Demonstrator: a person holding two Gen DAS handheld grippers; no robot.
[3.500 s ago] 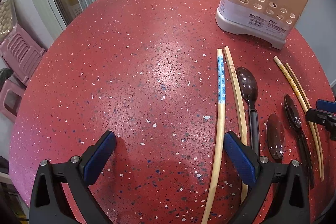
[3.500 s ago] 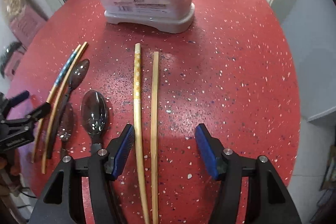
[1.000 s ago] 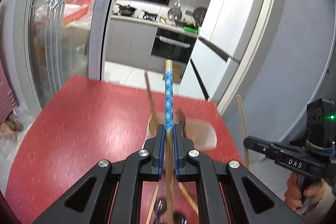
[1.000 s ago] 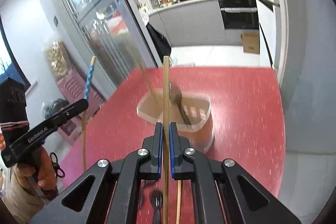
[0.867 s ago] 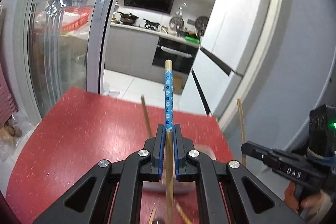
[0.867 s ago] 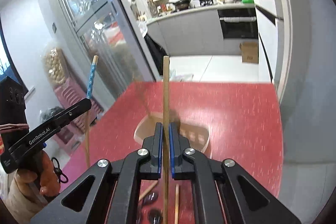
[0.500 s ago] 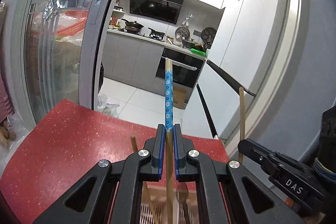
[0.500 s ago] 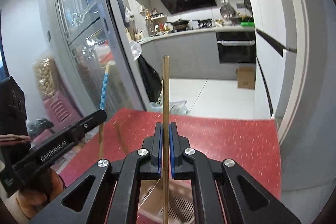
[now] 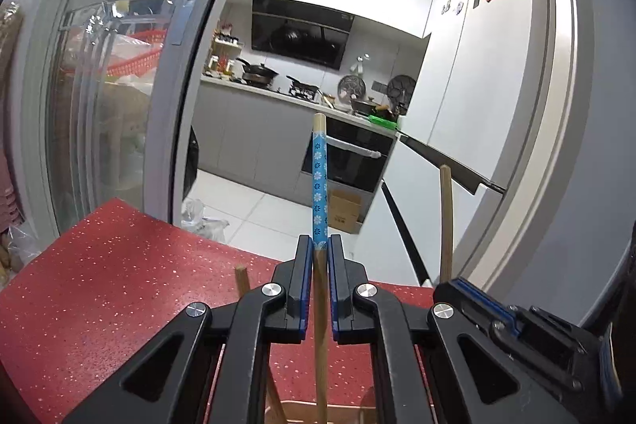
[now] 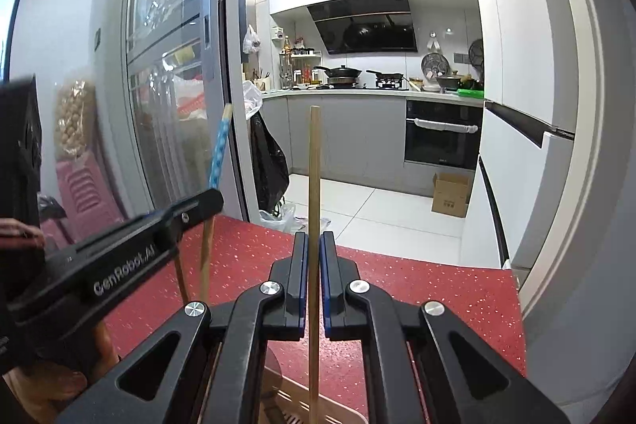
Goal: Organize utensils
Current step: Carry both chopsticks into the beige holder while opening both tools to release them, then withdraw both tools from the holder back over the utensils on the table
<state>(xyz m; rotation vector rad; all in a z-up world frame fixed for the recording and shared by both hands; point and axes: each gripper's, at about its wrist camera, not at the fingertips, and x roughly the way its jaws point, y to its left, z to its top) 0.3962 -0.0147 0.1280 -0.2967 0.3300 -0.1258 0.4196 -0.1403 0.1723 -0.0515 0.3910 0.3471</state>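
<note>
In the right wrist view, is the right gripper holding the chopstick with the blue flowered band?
No, the right gripper is shut on a plain wooden chopstick; the blue-banded chopstick stands in the left gripper.

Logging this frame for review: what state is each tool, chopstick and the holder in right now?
Left tool: shut on blue-patterned chopstick, held upright.
Right tool: shut on plain chopstick, held upright.
Utensil holder: below both tools, mostly hidden; chopstick already standing inside.

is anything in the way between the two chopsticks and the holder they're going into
Nothing visible blocks either. The blue-patterned chopstick and the plain chopstick each hang upright over the utensil holder. A chopstick already inside leans left of them.
</note>
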